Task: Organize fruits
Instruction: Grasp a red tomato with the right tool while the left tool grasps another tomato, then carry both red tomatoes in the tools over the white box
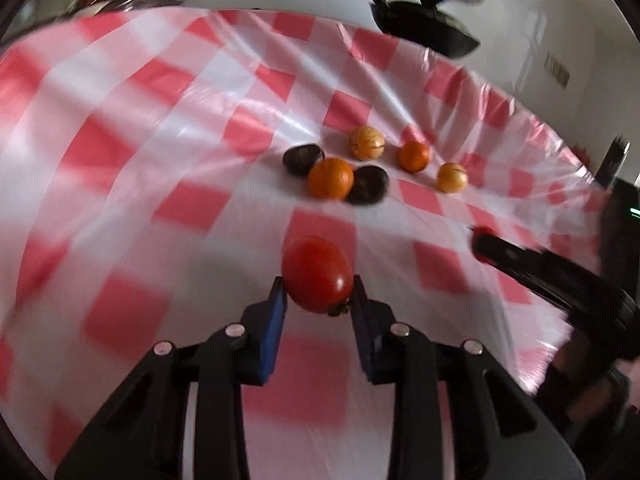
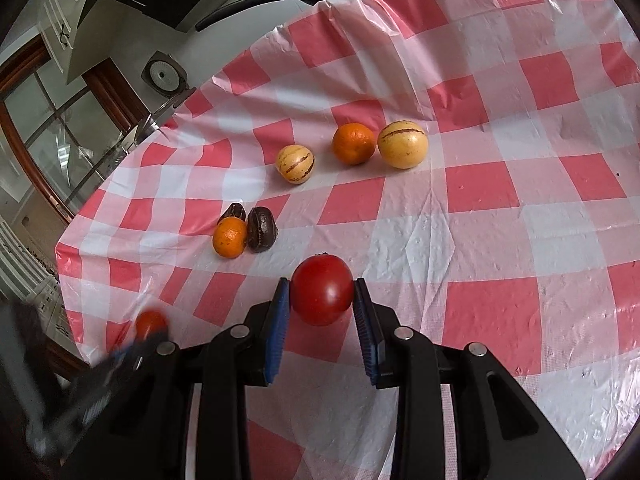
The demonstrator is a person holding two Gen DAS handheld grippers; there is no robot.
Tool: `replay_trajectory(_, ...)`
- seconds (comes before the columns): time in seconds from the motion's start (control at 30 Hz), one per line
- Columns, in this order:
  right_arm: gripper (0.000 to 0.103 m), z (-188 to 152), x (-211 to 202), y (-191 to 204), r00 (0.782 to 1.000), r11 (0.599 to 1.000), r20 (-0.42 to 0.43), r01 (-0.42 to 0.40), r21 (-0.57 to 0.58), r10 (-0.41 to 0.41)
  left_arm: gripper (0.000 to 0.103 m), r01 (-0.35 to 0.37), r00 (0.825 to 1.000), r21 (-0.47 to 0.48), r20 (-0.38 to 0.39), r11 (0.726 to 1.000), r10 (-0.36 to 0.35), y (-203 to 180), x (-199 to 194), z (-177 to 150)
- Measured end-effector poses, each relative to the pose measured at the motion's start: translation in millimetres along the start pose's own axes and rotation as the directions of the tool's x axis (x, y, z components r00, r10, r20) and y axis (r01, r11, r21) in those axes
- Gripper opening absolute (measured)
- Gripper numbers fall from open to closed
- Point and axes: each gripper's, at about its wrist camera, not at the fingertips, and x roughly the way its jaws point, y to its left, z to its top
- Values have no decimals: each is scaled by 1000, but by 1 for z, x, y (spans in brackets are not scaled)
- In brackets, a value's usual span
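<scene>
left tongs [image 1: 319, 294] gripping smooth round tomato [image 1: 317, 274], right tongs [image 2: 321, 300] likewise

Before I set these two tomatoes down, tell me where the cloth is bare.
Bare cloth lies right of the large striped yellow fruit, and between the right hand-held gripper and that back row. It is crowded around the near orange and dark fruits. The left hand-held gripper has bare checks to its left.

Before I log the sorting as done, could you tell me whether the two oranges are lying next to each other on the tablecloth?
No, one orange sits beside a striped yellow fruit, while the other orange lies apart beside a dark fruit.
</scene>
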Motion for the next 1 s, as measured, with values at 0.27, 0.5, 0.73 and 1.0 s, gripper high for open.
replay_trajectory(0.27, 32, 0, -1, 0, 1000, 1000, 5, -12, 4, 12, 32, 65, 997, -112, 46, 992, -60, 18, -41, -34)
replay_trajectory(0.5, 32, 0, -1, -1, 1000, 1000, 9, -15, 5, 15, 32, 102, 994, -162, 63, 982, -93, 31, -44, -34)
replay_trajectory(0.73, 32, 0, -3, -1, 1000, 1000, 10, -19, 3, 19, 33, 112, 993, -159, 59, 981, -103, 29, -44, -35)
replay_trajectory(1.0, 32, -21, -16, 13, 999, 1000, -53, 7, -5, -7, 33, 114, 992, -225, 71, 968, -100, 37, -55, -43)
